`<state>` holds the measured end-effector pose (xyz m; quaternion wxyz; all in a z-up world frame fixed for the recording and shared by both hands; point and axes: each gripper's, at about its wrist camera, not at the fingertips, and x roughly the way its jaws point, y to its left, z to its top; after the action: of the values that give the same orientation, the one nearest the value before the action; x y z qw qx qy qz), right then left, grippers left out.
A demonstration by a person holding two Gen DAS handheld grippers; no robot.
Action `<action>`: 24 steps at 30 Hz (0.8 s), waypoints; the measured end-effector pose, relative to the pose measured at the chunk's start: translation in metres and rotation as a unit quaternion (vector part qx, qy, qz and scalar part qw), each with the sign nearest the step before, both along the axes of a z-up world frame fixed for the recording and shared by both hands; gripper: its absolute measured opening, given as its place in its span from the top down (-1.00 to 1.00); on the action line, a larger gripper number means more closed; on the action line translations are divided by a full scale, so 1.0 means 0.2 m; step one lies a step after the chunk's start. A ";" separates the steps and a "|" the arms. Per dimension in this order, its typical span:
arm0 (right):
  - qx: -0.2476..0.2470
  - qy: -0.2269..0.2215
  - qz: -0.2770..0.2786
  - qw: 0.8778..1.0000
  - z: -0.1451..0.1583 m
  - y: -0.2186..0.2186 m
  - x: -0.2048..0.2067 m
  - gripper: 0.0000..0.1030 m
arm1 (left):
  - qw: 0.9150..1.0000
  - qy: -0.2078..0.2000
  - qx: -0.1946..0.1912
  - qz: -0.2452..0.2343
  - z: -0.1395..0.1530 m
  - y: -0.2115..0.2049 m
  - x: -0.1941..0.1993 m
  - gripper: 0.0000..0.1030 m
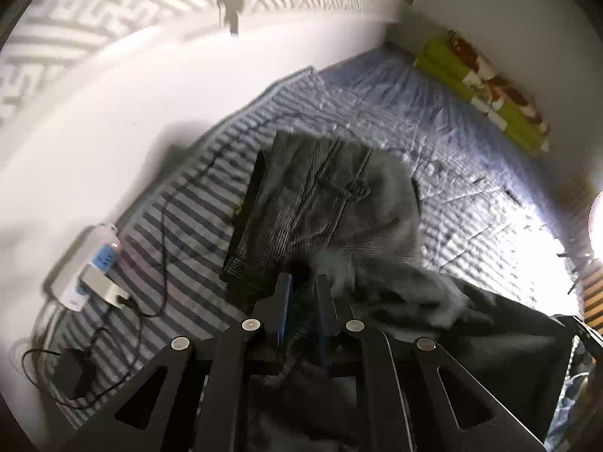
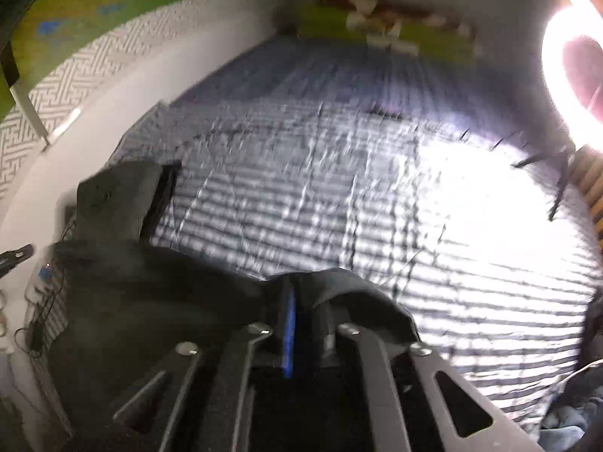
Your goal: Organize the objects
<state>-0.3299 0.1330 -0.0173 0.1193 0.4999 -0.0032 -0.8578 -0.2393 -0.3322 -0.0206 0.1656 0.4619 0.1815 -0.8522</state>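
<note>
A dark grey garment (image 1: 320,196) lies crumpled on the striped bed sheet (image 1: 414,113), its ribbed part spread flat toward the far side. My left gripper (image 1: 303,286) points down at its near edge, jaws a little apart with the blue pad showing. Cloth bunches around and between the fingers, but I see no pad pressing it. In the right wrist view the same garment (image 2: 150,293) fills the lower left. Its edge drapes over the right finger of my right gripper (image 2: 307,293), which also stands slightly open. The picture is blurred.
A white power strip (image 1: 90,260) with a plugged adapter and a black charger (image 1: 73,373) with thin cables lie at the bed's left edge by the white wall. A green patterned pillow (image 1: 482,86) sits at the far end. Bright glare (image 2: 576,60) washes out the right; bluish cloth (image 2: 565,414) lies lower right.
</note>
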 end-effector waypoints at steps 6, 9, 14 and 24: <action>-0.062 0.011 -0.001 0.998 0.01 0.20 0.15 0.43 | 0.999 0.025 -0.005 -0.034 -0.03 0.17 0.09 0.29; -0.086 0.025 -0.041 0.995 0.04 0.36 0.28 0.42 | 0.998 0.039 0.003 -0.041 0.03 0.26 0.20 0.26; -0.128 0.037 -0.115 0.984 -0.03 0.74 0.71 0.41 | 0.993 0.061 0.042 -0.090 -0.01 0.53 0.44 0.19; -0.093 -0.009 -0.075 0.993 -0.23 0.81 1.36 0.17 | 0.978 0.068 0.128 -0.153 -0.40 1.01 0.50 0.04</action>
<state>-0.0570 0.2956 -0.0627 0.1000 0.4923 -0.1214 -0.8561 -0.1403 -0.1299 -0.1010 -0.0396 0.4428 0.2272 -0.8665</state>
